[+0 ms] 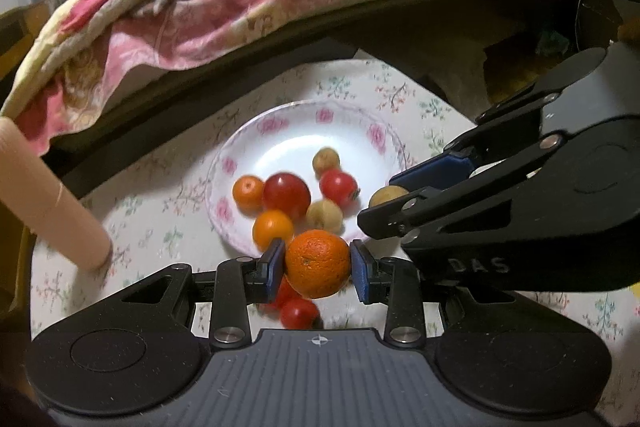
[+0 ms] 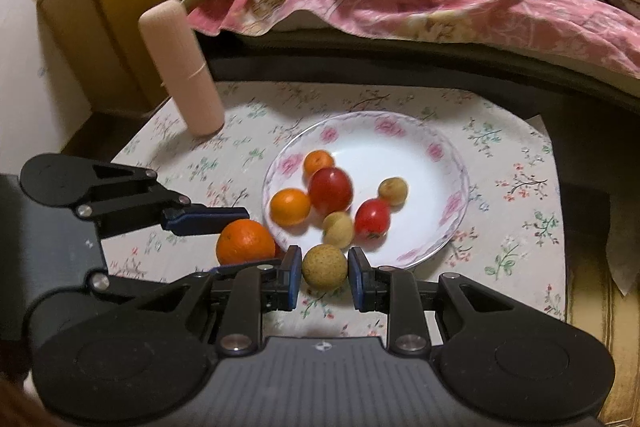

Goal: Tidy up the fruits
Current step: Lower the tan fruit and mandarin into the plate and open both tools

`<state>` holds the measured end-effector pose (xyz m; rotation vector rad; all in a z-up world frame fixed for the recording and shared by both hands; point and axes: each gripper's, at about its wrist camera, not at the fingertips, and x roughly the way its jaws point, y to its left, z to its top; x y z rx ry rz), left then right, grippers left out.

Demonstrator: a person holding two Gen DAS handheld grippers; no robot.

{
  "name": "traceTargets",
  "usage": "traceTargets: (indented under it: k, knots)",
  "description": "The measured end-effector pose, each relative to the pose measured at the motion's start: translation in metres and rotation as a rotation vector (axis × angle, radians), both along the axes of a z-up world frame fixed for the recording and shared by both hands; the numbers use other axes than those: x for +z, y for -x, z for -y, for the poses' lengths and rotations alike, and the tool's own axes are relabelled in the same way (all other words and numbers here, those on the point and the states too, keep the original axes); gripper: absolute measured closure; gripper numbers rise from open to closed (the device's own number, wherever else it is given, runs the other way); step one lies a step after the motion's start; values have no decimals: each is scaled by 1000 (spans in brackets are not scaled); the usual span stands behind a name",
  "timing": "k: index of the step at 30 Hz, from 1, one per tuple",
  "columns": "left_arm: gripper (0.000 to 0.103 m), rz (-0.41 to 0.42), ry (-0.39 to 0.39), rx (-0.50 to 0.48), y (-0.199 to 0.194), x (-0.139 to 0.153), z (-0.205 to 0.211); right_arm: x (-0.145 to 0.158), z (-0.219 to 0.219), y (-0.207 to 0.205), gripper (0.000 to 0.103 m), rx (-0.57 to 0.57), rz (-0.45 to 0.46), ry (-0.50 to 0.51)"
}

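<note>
Both fruits hang near the plate point(image 2: 452, 239) rim: left gripper point(image 1: 318, 265) jaws pinch the orange point(image 1: 318, 263), right gripper point(image 2: 325, 269) jaws bracket the tan fruit point(image 2: 324, 265); either could slip and roll off the surface point(image 2: 520, 227).

Each hand-held gripper point(image 1: 318, 263) point(image 2: 324, 273): black linkage arms, silver screws, blue pads, ribbed grey base.

Right hand-held gripper point(image 2: 325, 277) around tan fruit point(image 2: 324, 264), beside floral plate point(image 2: 448, 227) of fruit, big orange point(image 2: 245, 241) left
</note>
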<state>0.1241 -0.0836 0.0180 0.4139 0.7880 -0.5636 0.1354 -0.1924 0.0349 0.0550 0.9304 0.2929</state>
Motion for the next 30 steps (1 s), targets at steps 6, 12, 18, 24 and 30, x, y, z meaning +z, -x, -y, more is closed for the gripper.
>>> traceTargets:
  k: [6, 12, 18, 24, 30]
  knots:
    - [60, -3, 22, 28, -18, 0, 6, 1, 7, -15, 75, -51, 7, -8]
    - [60, -5, 20, 38, -31, -3, 12, -5, 14, -27, 75, -86, 1, -9]
    - [60, -11, 19, 59, -45, -7, 13, -12, 19, -39, 75, -115, -6, -8]
    - [59, -20, 18, 79, -55, -12, 13, -19, 22, -49, 75, -135, -13, -1]
    - [58, -22, 18, 84, -61, -14, 16, -23, 23, -54, 75, -146, -14, 4]
